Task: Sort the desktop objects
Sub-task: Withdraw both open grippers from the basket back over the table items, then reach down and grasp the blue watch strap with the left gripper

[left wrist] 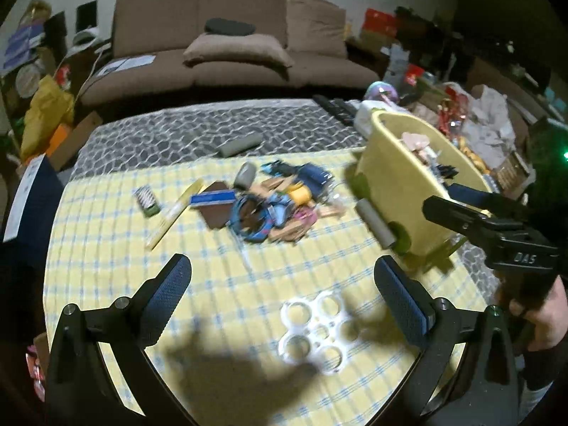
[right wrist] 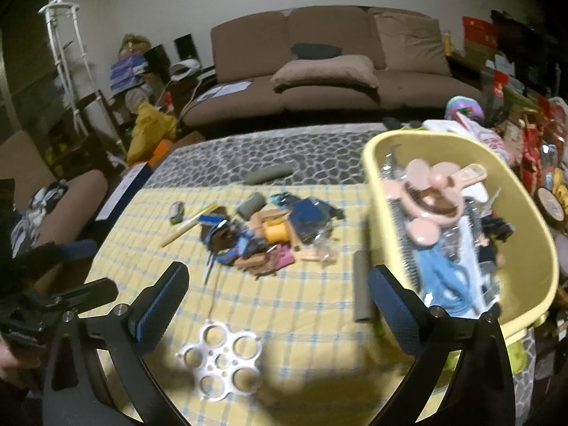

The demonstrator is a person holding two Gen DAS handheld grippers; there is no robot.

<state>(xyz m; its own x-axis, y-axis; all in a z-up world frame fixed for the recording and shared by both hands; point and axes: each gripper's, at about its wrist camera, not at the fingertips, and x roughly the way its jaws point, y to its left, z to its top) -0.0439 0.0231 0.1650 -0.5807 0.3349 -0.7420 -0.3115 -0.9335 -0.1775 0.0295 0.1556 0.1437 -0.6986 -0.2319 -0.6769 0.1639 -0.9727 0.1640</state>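
A heap of small objects (left wrist: 273, 202) (right wrist: 262, 234) lies mid-table on the yellow checked cloth (left wrist: 106, 248): blue cords, a yellow spool, wooden pieces, a brown card. A white plastic ring holder (left wrist: 316, 330) (right wrist: 222, 358) lies nearer me. The yellow basket (left wrist: 394, 177) (right wrist: 532, 234) at right holds a pink fan (right wrist: 431, 198), a brush and a blue cord. My left gripper (left wrist: 284, 298) stands open and empty above the ring holder. My right gripper (right wrist: 278, 301) is open and empty too, its right finger near the basket's front rim.
A grey roll (left wrist: 376, 222) (right wrist: 362, 287) lies beside the basket, another grey roll (left wrist: 239, 143) (right wrist: 269, 174) on the patterned grey cloth behind. A striped green box (left wrist: 146, 200) and a yellow ruler (left wrist: 175, 214) lie left of the heap. A brown sofa (left wrist: 230, 46) stands beyond; clutter piles at right.
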